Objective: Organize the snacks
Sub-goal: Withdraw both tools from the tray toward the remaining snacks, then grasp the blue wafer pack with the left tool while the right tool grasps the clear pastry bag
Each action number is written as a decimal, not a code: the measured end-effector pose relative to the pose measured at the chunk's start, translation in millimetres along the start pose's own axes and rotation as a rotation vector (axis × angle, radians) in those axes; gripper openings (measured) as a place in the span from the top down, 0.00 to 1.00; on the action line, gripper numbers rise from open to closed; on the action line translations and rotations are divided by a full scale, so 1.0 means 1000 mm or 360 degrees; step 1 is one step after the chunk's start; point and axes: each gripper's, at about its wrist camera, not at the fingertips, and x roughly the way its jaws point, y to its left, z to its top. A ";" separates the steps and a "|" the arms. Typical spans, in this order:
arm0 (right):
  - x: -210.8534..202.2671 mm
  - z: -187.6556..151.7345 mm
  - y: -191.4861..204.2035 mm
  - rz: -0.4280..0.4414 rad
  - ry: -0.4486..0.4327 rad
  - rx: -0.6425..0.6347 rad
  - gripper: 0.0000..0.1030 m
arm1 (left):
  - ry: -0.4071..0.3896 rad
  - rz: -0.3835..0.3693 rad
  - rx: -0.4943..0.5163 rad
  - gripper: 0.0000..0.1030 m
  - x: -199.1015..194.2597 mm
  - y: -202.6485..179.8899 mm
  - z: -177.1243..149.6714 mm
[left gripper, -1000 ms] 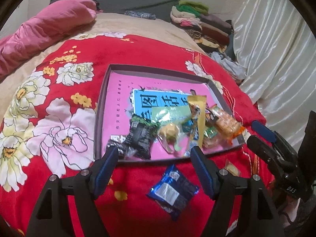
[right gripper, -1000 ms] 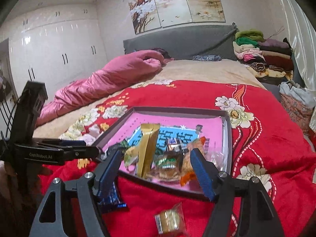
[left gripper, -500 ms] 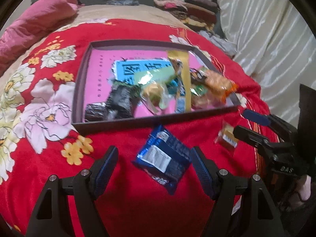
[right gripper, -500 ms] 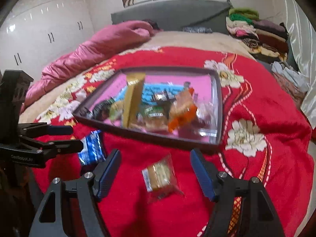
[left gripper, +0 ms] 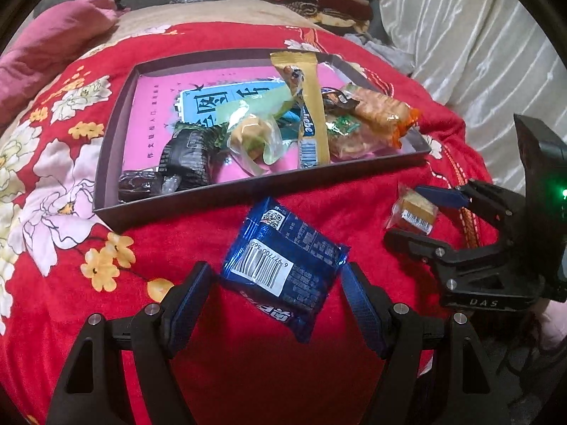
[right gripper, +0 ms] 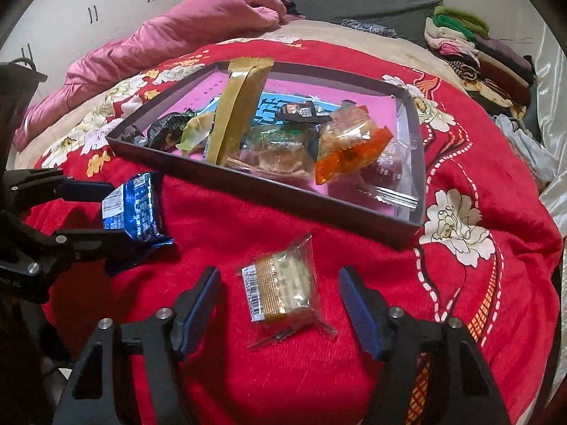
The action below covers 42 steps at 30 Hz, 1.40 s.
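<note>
A blue snack packet (left gripper: 283, 265) lies on the red blanket in front of the dark tray (left gripper: 248, 191). My left gripper (left gripper: 276, 269) straddles it, open, its pads just off the packet's edges. A small clear-wrapped cracker packet (right gripper: 280, 290) lies further right. My right gripper (right gripper: 279, 276) is around it with its jaws closing, and there are gaps on both sides. The tray (right gripper: 283, 191) holds several snacks, among them a long gold bar (right gripper: 237, 109) and an orange packet (right gripper: 351, 148). The other camera also shows each gripper: the right gripper (left gripper: 414, 219) and the left gripper (right gripper: 102, 212).
A red flowered blanket (left gripper: 248, 372) covers the bed. A pink quilt (right gripper: 177, 35) lies at the far left. Folded clothes (right gripper: 478, 53) are stacked at the far right by a white curtain (left gripper: 478, 35). The two grippers work close side by side.
Both grippers have come down and tipped towards the blanket, each now around its own packet. The right jaws stand narrower than before.
</note>
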 end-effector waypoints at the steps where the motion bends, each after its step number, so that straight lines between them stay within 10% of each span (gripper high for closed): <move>1: 0.002 0.000 0.000 0.0011 0.0006 -0.0003 0.41 | 0.0002 0.0009 0.0009 0.25 0.001 -0.001 0.000; 9: -0.002 0.002 0.000 0.0075 -0.0029 0.0000 0.63 | 0.0012 0.0098 0.0074 0.25 0.013 -0.009 -0.001; 26: -0.051 0.018 -0.014 0.0374 -0.0454 0.0191 0.63 | -0.0082 -0.0034 -0.0125 0.40 -0.001 0.007 -0.001; 42: -0.047 0.045 -0.015 0.0322 -0.0612 0.0170 0.63 | -0.0292 0.0045 -0.0230 0.40 -0.038 0.026 0.036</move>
